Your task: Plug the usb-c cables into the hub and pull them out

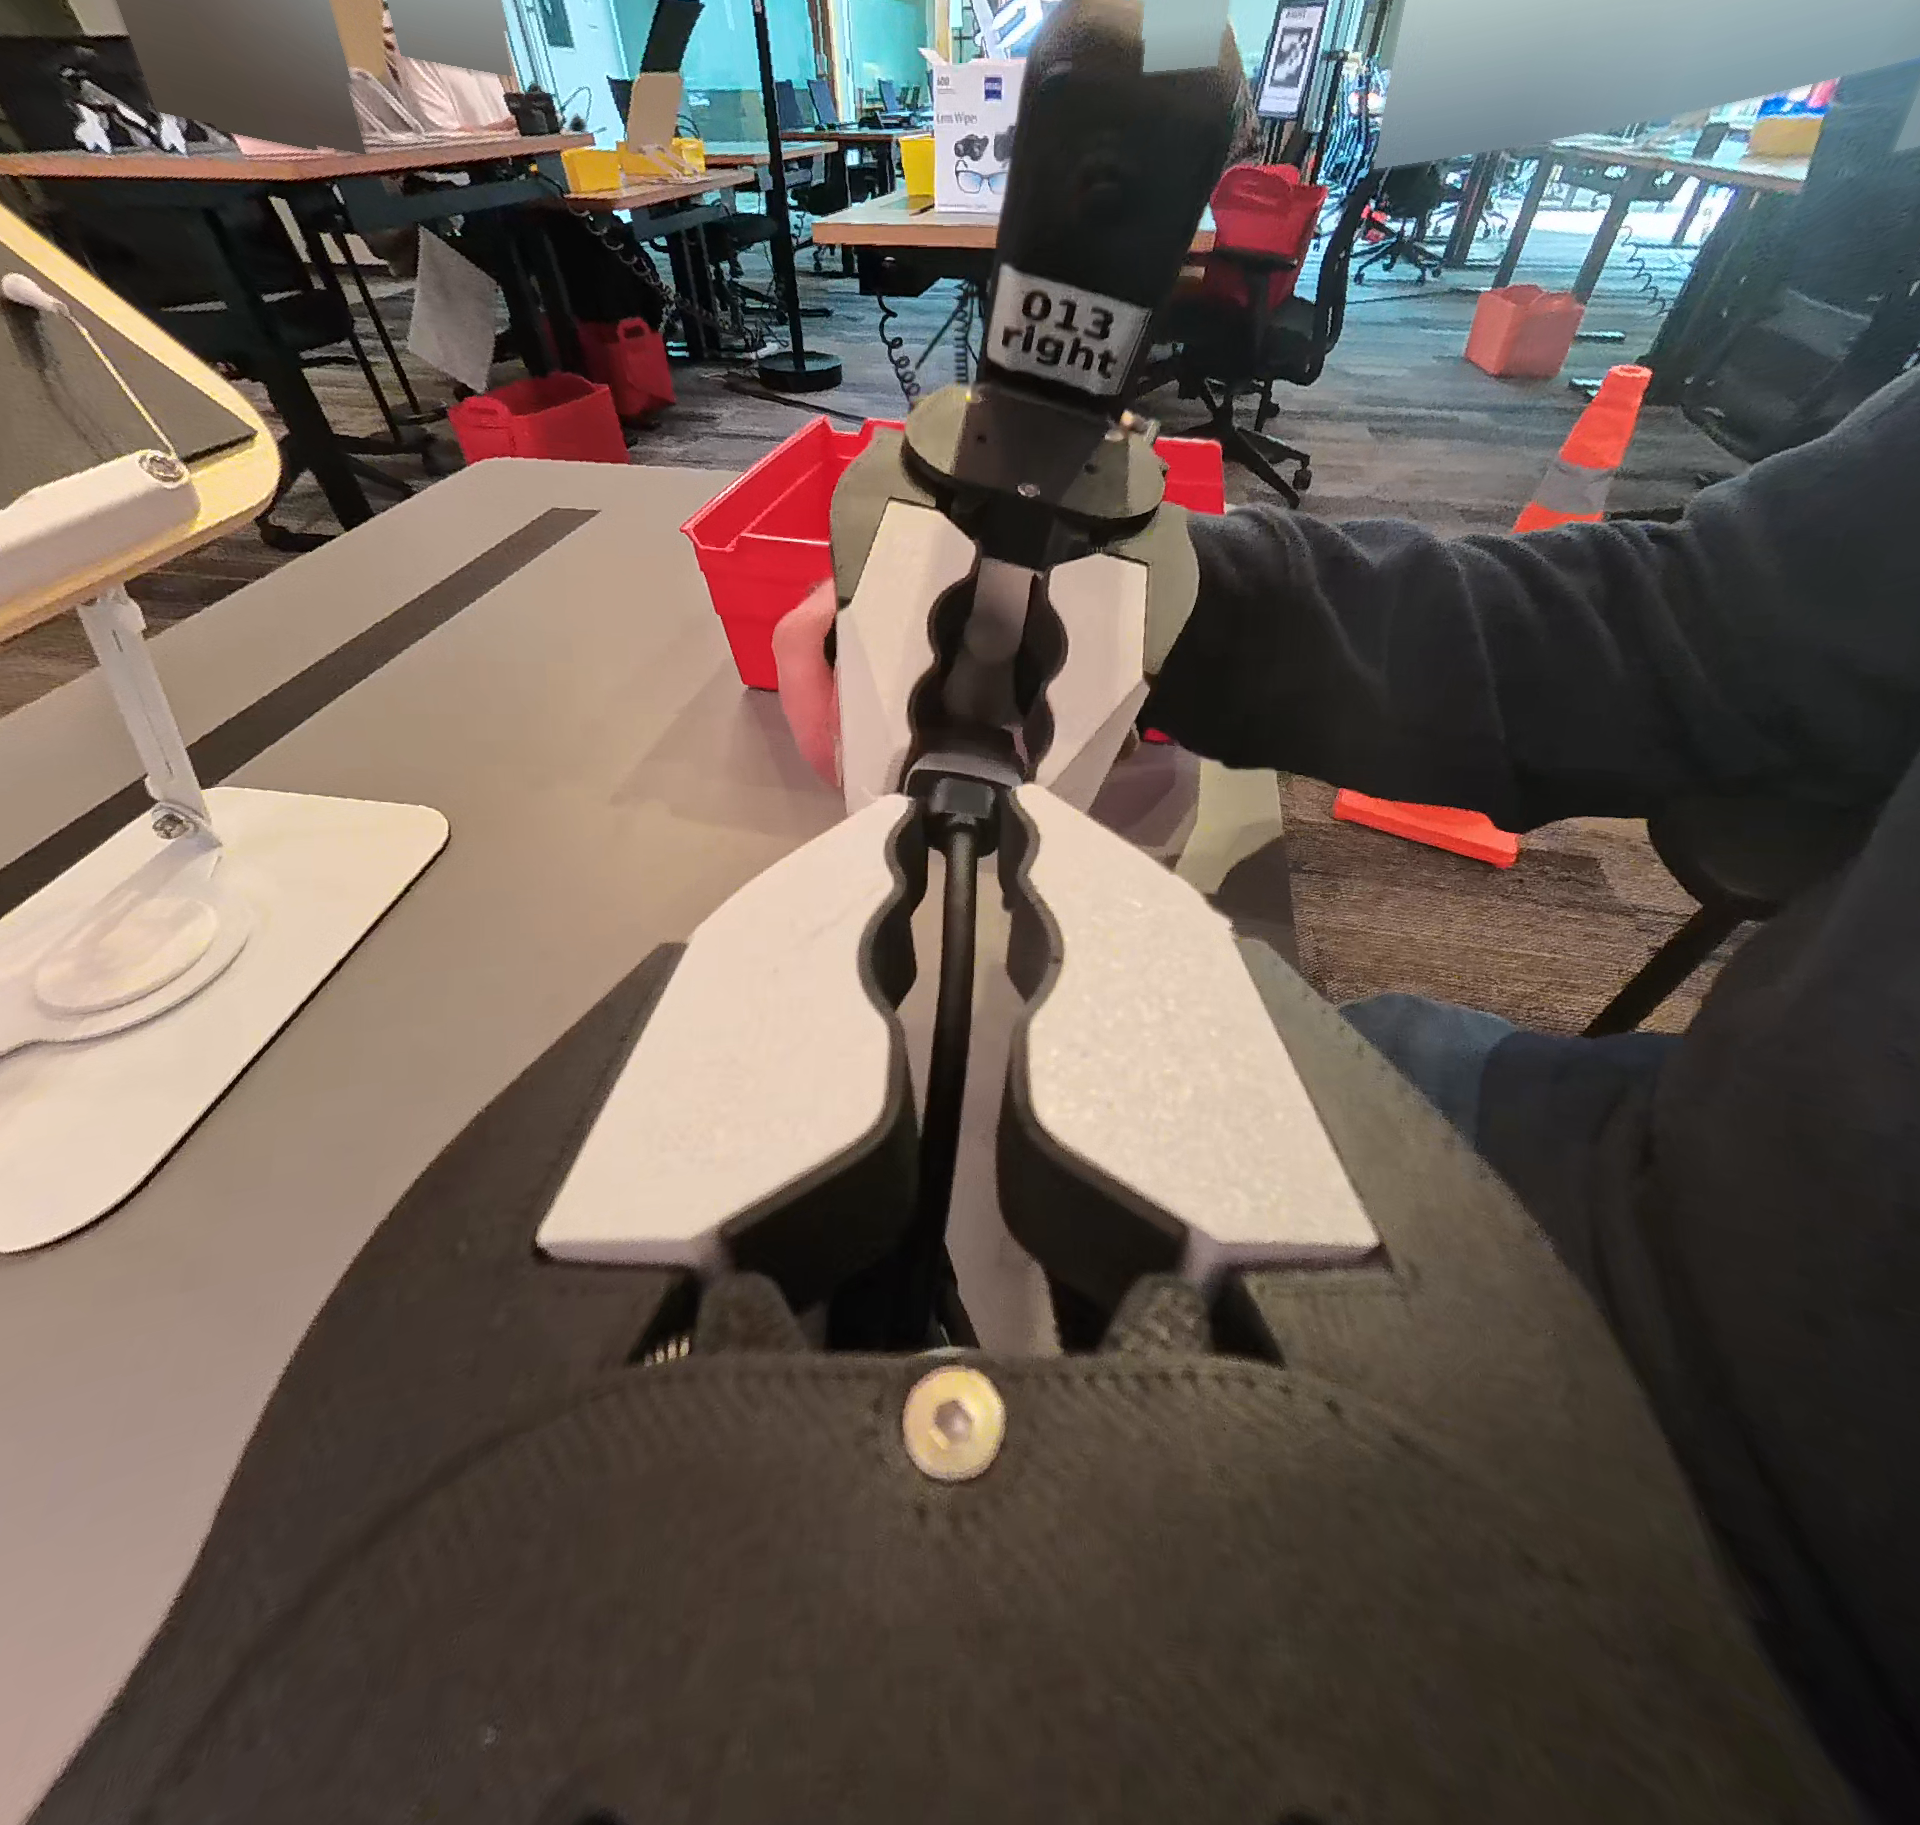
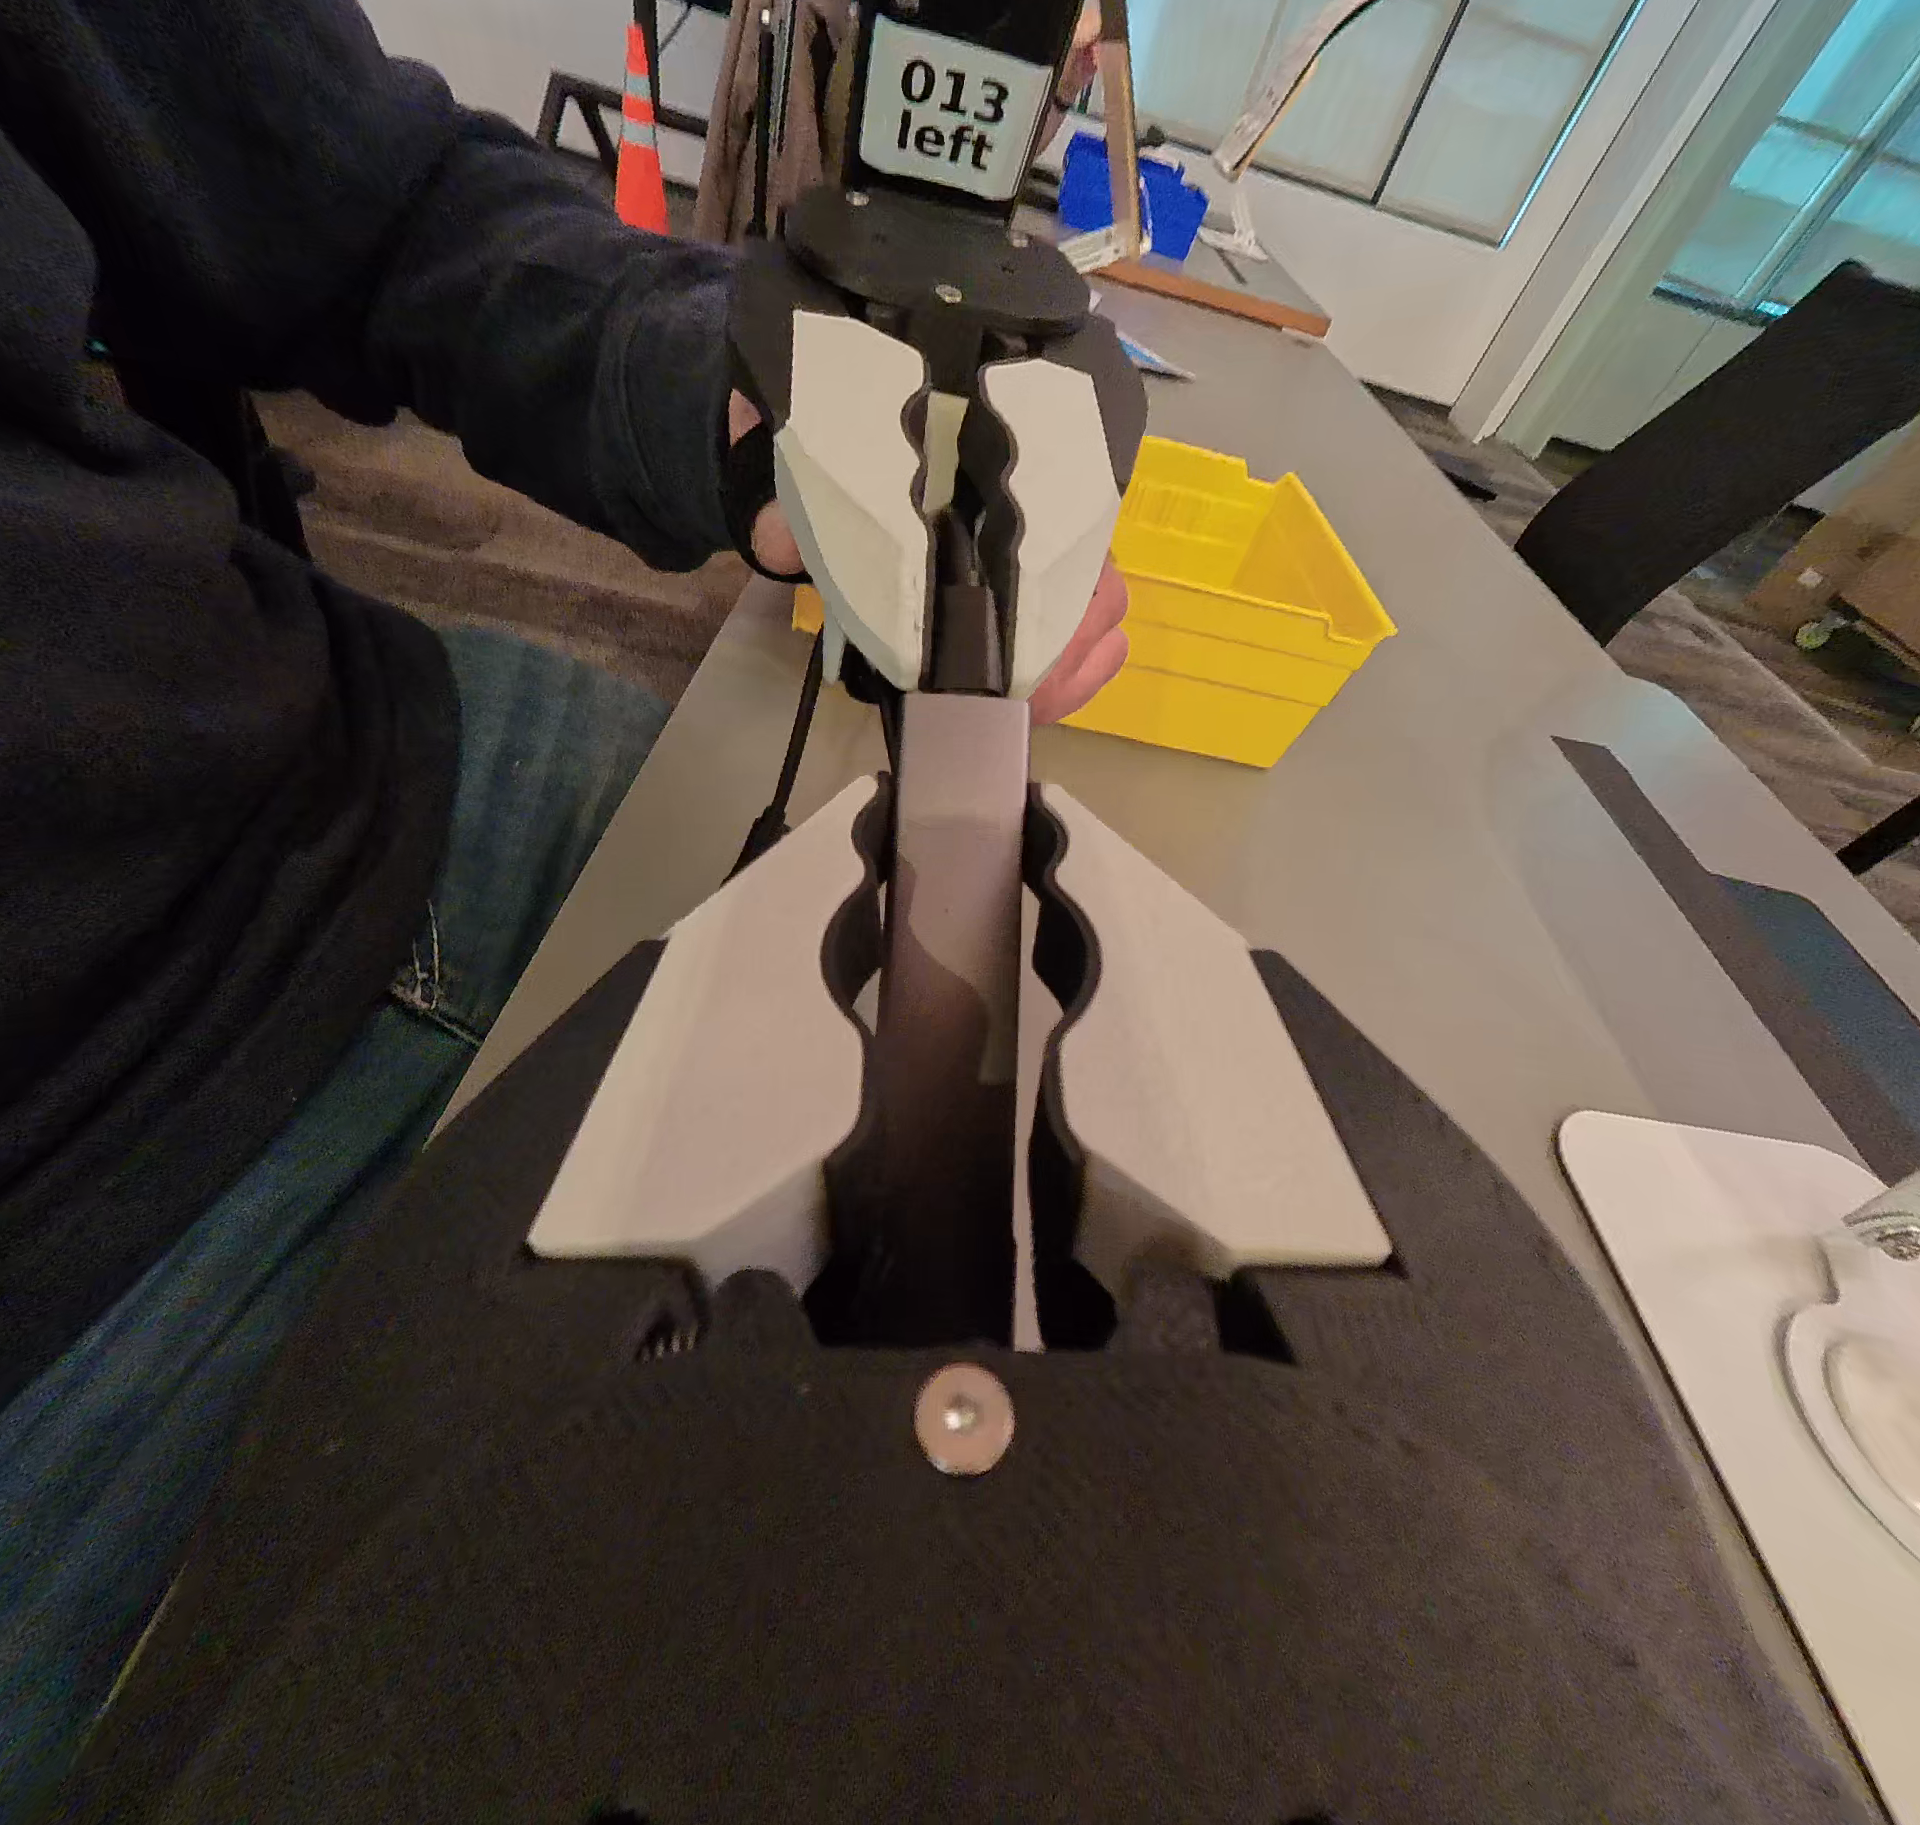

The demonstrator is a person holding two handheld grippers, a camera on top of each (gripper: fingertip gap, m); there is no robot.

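Left gripper [image 1: 956,814] clamped narrow on black usb-c cable [image 1: 951,954] at its plug end. Right gripper [image 2: 961,799] closed on grey hub [image 2: 961,871], held lengthwise between white fingers [image 2: 748,1027]. Tip to tip above grey table [image 1: 520,840], plug meeting hub end; seating not discernible. Beyond: red bin [image 1: 758,570], yellow bin [image 2: 1236,612], white stand base [image 1: 208,944].

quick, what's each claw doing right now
left claw: closed on the black usb-c cable, at its plug.
right claw: closed on the grey hub.
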